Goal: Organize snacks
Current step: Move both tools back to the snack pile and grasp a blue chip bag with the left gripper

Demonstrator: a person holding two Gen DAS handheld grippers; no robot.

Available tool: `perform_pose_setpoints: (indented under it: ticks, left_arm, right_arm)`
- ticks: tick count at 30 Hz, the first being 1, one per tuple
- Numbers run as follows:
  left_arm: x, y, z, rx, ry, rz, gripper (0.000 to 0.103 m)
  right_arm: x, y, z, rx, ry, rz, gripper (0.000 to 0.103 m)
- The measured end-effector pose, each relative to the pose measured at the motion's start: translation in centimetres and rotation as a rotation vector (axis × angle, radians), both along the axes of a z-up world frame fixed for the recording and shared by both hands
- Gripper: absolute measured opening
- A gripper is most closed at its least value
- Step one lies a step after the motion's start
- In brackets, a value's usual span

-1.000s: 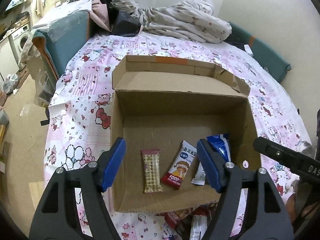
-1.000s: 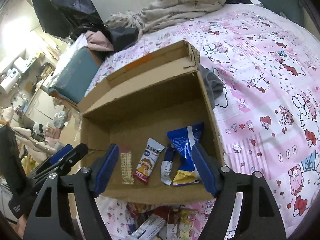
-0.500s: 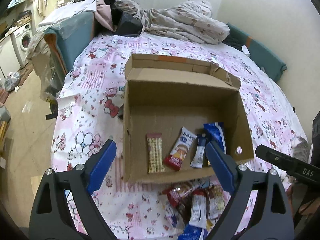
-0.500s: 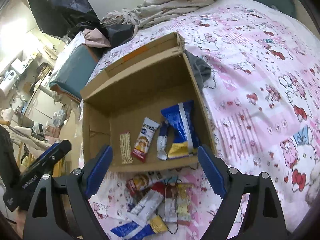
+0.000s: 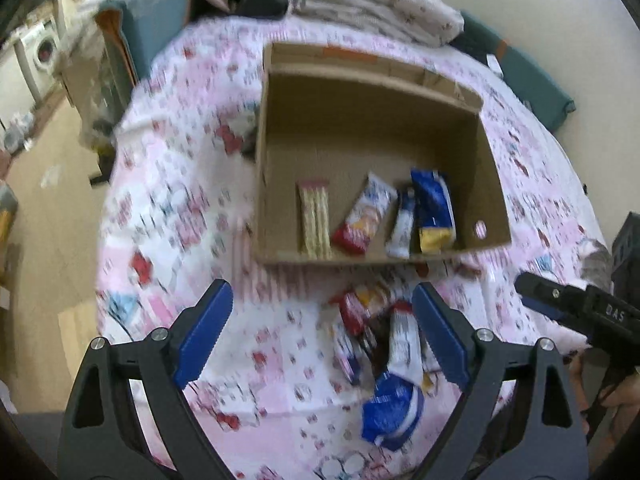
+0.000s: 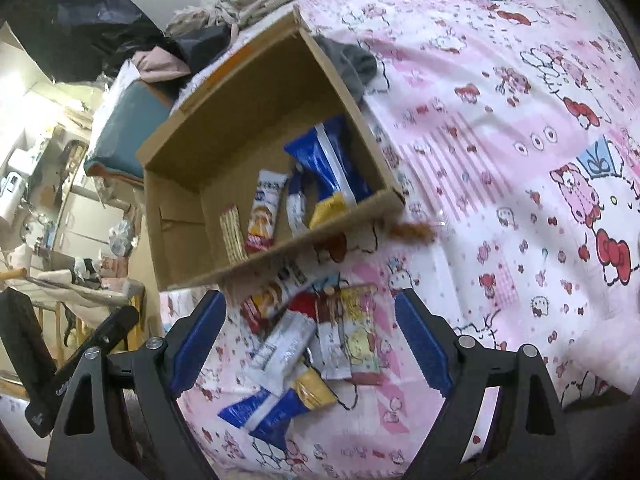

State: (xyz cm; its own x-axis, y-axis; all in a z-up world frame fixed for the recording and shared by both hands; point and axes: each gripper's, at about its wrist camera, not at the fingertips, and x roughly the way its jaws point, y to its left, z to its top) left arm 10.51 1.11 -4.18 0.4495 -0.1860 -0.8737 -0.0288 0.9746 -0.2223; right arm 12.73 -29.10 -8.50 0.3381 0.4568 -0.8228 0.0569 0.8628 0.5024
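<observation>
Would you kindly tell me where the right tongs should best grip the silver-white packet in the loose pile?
Probably across the narrow middle of the silver-white packet, coming down from above. It lies flat and diagonal on top of the pile, so the open right tongs would need rolling to straddle its long edges.

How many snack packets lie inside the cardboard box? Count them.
4, in a row along the near wall of the cardboard box: beige bar, red-and-white packet, slim white packet, blue-and-yellow packet. None seems hidden.
</observation>
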Motion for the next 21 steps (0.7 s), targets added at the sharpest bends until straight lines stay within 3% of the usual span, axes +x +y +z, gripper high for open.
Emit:
perform_pose_setpoints:
  ticks: [4,7,11,14,17,21]
  left_arm:
    - [-0.6,-1.2,-2.9,-0.063,0.149,-0.062,0.089]
    - [-1.4,-4.3,-5.1,-0.078,0.250,-0.206,0.089]
    - [-3.0,-9.0,-7.0,0.028,0.300,-0.399,0.089]
    - [-3.8,-11.4,-8.3,0.107,0.307,-0.491,0.089]
    - [-4.0,-12.6,-9.5,0.155,0.321,-0.529,0.089]
    - [-4.4,-13.3,-10.3,0.204,0.329,-0.555,0.078]
  right_arm:
    - [-0.1,0.0,-0.9,-0.035,0.022,0.018,0.089]
    - [-0.1,-0.4,-1.6,-0.024,0.055,0.008,0.089]
    - [0.0,-0.4,-1.7,-0.012,0.062,0.004,0.089]
    - [0.0,-0.3,-1.6,-0.020,0.061,0.009,0.089]
    - [0.1,-0.4,-1.8,-0.021,0.067,0.004,0.089]
    - [0.2,-0.4,-1.9,-0.022,0.070,0.005,0.089]
